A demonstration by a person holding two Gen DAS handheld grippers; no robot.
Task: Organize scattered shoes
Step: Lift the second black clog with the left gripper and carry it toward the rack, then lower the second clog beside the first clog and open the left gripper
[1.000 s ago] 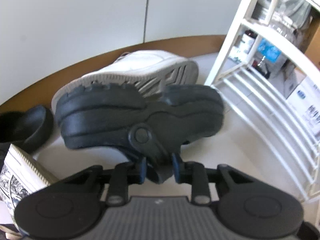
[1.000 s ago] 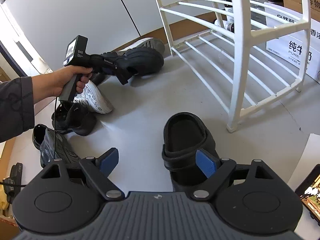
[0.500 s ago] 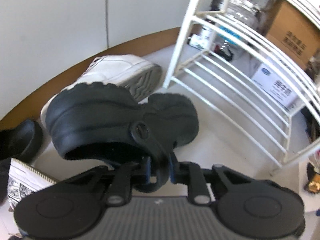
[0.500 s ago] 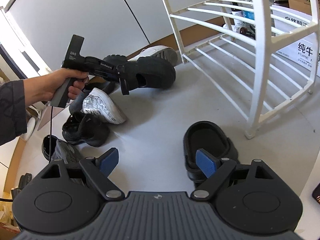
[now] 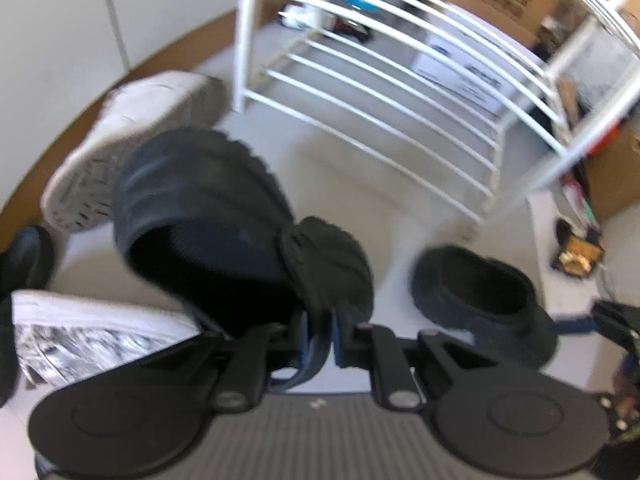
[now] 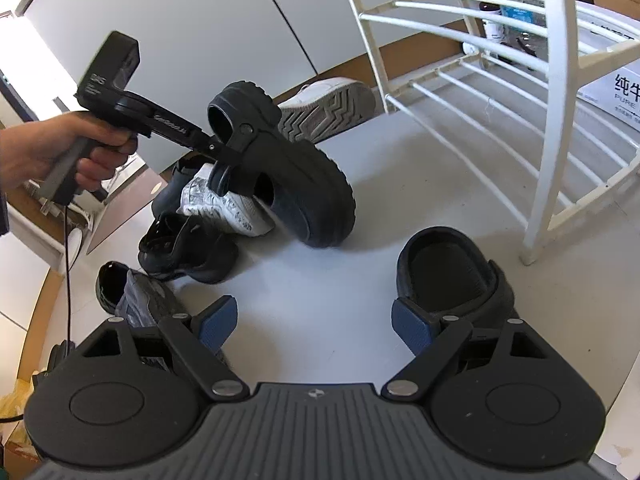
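A white rack [image 6: 552, 92] with slatted shelves stands on the pale floor [image 6: 320, 280] at the right, its near leg just beside a black clog [image 6: 448, 276] that sits upright on the floor with its opening facing up. Boxes [image 6: 616, 84] and bottles show behind the rack's bars.

To the left lies a loose heap of shoes. A white sneaker [image 6: 328, 104] lies on its side against the brown skirting, its tread turned toward the right wrist camera. Nearer are a patterned white shoe [image 6: 224, 204], a black shoe [image 6: 188, 248] and a grey-and-black shoe [image 6: 136, 292], all close together.

Above this heap hangs the second clog [image 6: 288, 176], clear of the floor and tilted with its toe pointing down toward the first clog. The left claw [image 5: 318, 336] is clamped on its heel strap [image 5: 308, 360], the blue pads pressed tight against the strap from both sides. A person's hand [image 6: 60, 152] grips that tool's handle, and a cable hangs from it.

The right claw [image 6: 316, 324] hovers low over the floor with its blue pads spread wide and nothing between them; the floor clog lies just behind its right pad.
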